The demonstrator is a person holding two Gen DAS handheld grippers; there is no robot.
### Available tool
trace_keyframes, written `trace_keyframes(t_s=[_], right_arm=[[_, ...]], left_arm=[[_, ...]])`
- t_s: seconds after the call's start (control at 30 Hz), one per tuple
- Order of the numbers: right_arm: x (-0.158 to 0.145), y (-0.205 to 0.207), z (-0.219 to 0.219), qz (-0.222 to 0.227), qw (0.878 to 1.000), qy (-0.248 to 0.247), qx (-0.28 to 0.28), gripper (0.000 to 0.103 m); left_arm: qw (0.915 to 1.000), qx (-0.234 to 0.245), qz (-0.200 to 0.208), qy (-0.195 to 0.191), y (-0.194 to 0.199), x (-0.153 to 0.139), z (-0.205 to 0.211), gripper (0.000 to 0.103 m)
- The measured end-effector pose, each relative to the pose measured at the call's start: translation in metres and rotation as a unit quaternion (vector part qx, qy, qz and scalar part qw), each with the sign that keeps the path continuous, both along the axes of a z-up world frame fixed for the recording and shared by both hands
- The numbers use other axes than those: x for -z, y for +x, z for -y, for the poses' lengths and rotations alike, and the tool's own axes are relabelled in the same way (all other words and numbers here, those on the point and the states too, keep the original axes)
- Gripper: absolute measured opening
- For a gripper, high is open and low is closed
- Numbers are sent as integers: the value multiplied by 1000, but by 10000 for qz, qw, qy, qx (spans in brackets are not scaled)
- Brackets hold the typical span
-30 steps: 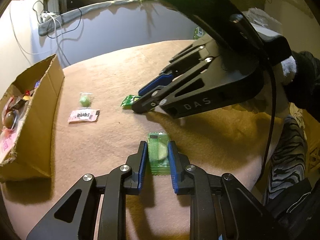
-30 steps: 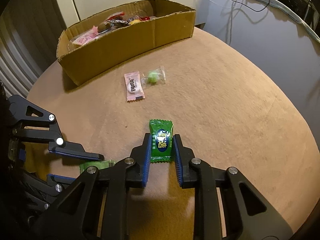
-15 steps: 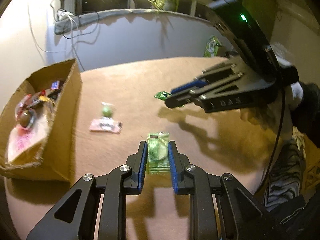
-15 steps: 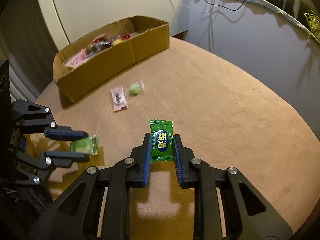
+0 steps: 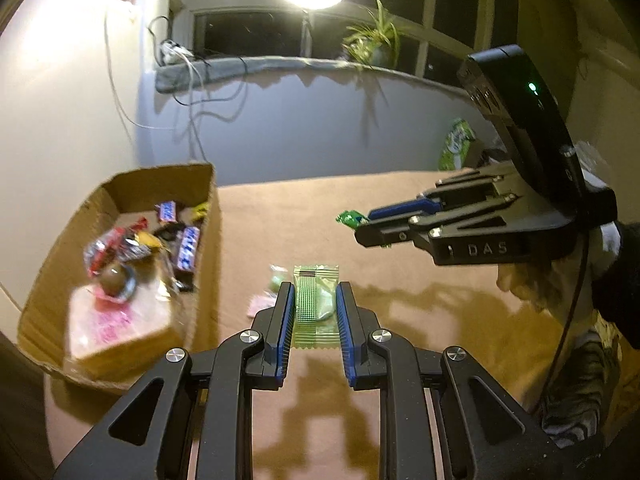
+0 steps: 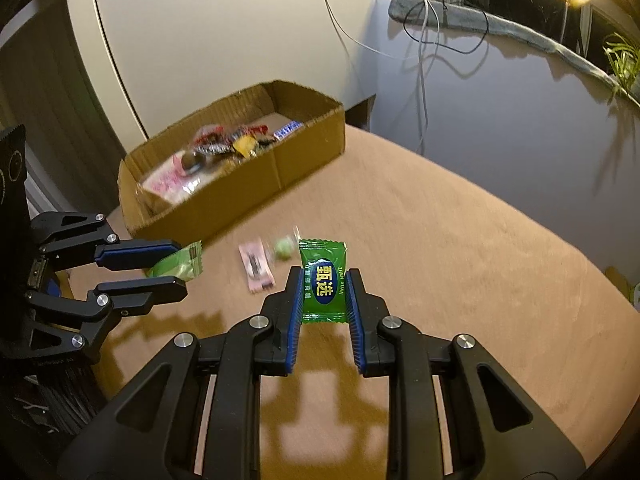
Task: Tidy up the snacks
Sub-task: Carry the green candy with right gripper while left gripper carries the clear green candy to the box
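Between the left fingers: the left gripper (image 5: 316,312) is clamping a pale green wrapped snack (image 5: 315,304), the blue pads pressing on its two long edges; its far end is sticking out past the fingertips and its near end is lying back between the fingers.
Between the right fingers: the right gripper (image 6: 323,294) is clamping a bright green candy packet (image 6: 322,282) with a blue oval label, held flat-faced toward the camera; its top crimp is rising above the fingertips and its bottom crimp is sitting lower down between the pads.
Left gripper from the right wrist view: it is showing at the left edge (image 6: 182,276), one finger above and one below the pale snack (image 6: 178,264), which is poking out beyond the tips.
Right gripper from the left wrist view: it is hovering off to the right (image 5: 362,226), the green packet (image 5: 350,218) peeking out at its tips.
Beyond the right fingertips: a pink wrapper (image 6: 256,266) and a small clear-wrapped green sweet (image 6: 284,248) are lying on the tan tabletop (image 6: 460,264), just beside each other, blurred.
Farther beyond, to the left of both fingertips: a cardboard box (image 6: 304,152) is sitting on the table, holding assorted wrapped snacks (image 5: 140,248).
Holding both packets: both are hanging clear above the tabletop, casting shadows below.
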State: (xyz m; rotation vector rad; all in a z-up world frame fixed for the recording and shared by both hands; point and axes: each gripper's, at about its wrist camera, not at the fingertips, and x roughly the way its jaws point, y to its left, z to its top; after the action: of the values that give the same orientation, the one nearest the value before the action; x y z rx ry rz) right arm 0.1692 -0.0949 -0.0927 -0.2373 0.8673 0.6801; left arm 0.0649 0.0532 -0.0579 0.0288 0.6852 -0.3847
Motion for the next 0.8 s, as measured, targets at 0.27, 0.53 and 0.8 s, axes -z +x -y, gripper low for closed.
trace_keyframes(t_s=[0.27, 0.53, 0.8], right_arm=[[-17, 12, -22, 142, 9998, 97, -63, 21], [-32, 28, -46, 253, 9994, 185, -164, 21], [-39, 48, -67, 326, 9989, 264, -200, 21]], left_arm=[[9984, -500, 247, -23, 20, -16, -21, 19], [9945, -979, 373, 11, 47, -24, -39, 19], [9896, -1343, 514, -59, 64, -36, -55, 19]])
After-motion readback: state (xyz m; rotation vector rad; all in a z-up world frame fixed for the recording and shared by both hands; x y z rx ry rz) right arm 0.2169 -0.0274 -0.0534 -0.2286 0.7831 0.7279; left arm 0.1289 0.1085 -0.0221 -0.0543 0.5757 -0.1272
